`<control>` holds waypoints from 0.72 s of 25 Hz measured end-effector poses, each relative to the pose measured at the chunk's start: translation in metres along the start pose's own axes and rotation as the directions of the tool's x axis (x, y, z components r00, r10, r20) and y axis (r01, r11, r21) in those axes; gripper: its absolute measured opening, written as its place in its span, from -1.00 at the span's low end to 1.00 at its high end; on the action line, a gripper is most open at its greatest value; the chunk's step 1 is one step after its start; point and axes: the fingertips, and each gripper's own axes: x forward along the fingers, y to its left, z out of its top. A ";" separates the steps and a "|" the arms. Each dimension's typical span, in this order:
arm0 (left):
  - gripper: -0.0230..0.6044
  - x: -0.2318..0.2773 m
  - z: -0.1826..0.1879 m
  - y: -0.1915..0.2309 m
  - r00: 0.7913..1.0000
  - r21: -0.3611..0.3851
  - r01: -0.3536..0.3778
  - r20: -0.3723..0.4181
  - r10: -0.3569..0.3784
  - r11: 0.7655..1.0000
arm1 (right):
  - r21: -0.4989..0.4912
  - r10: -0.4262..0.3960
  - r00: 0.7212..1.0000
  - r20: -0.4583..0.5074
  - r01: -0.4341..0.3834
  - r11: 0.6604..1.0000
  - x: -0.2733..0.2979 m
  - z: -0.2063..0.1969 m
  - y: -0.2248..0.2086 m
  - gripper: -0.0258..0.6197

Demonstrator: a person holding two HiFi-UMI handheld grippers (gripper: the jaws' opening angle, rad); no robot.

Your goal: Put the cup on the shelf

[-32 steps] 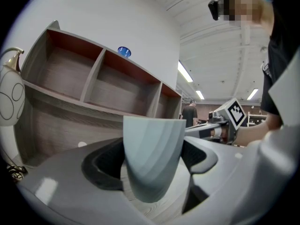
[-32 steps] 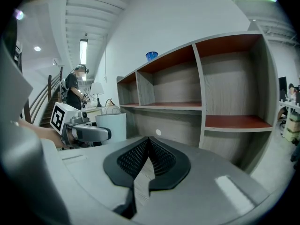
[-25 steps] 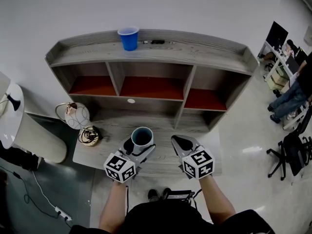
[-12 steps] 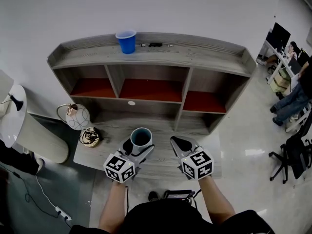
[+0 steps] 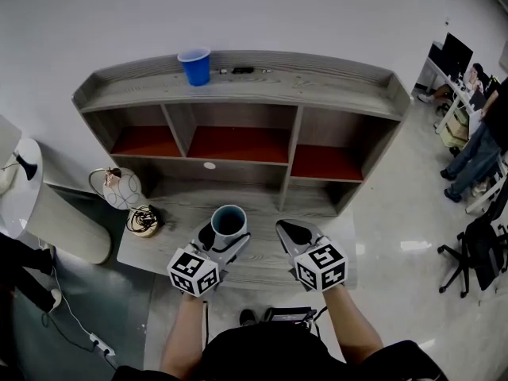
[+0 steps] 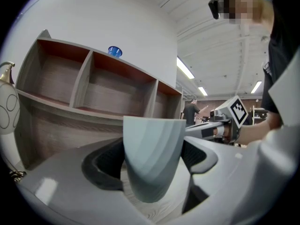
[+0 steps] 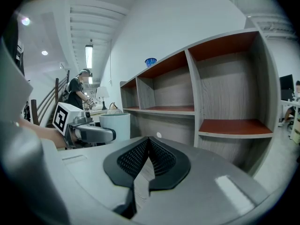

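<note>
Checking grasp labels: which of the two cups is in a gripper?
The pale grey cup, between the left gripper's jaws; the blue cup stands atop the shelf.

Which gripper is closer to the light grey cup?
Left. The left gripper grips the light grey cup between its jaws; the right gripper sits apart beside it.

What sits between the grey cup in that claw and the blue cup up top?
In the head view, only the shelf: its middle compartment with a red floor, nothing in it.
</note>
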 end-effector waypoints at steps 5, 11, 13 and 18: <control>0.25 0.006 0.005 -0.005 1.000 0.010 0.003 -0.008 -0.003 1.000 | -0.013 0.032 0.999 -0.006 -0.032 0.999 -0.007 0.001 -0.005 -0.88; 0.25 0.018 0.033 -0.008 1.000 0.032 0.014 -0.018 -0.013 0.999 | -0.042 0.092 0.996 -0.003 -0.092 0.995 -0.013 0.013 -0.010 -0.88; 0.25 0.022 0.049 -0.004 1.000 0.047 0.015 -0.015 -0.014 0.999 | -0.059 0.125 0.992 -0.006 -0.125 0.990 -0.011 0.019 -0.008 -0.88; 0.25 0.036 0.087 0.013 1.000 0.084 0.007 -0.010 -0.007 0.996 | -0.095 0.217 0.976 0.007 -0.215 0.972 -0.008 0.045 0.003 -0.88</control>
